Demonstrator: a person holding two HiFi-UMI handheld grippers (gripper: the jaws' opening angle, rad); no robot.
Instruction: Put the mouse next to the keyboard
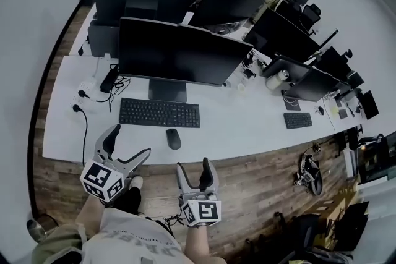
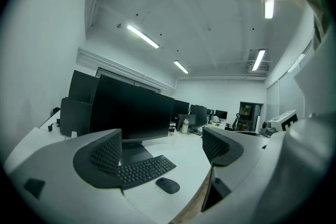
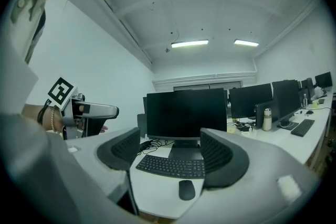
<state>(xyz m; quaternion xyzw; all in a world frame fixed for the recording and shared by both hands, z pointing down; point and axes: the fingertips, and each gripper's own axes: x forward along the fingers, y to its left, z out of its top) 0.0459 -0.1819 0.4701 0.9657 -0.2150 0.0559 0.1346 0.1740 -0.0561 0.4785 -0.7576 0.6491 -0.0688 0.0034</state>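
Stood back from the desk (image 1: 247, 127). Saw the keyboard (image 1: 159, 113) on it. Held left gripper (image 1: 130, 141) and right gripper (image 1: 193, 165) spread wide, empty. Found the mouse (image 1: 173, 138) just before the keyboard's right end, untouched. Probably needed a reach and pinch next.

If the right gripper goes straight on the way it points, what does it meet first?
Likely the monitor: the right gripper, jaws apart, seems above the desk, passing over the mouse and keyboard. Height is unclear; any lower and the mouse comes first.
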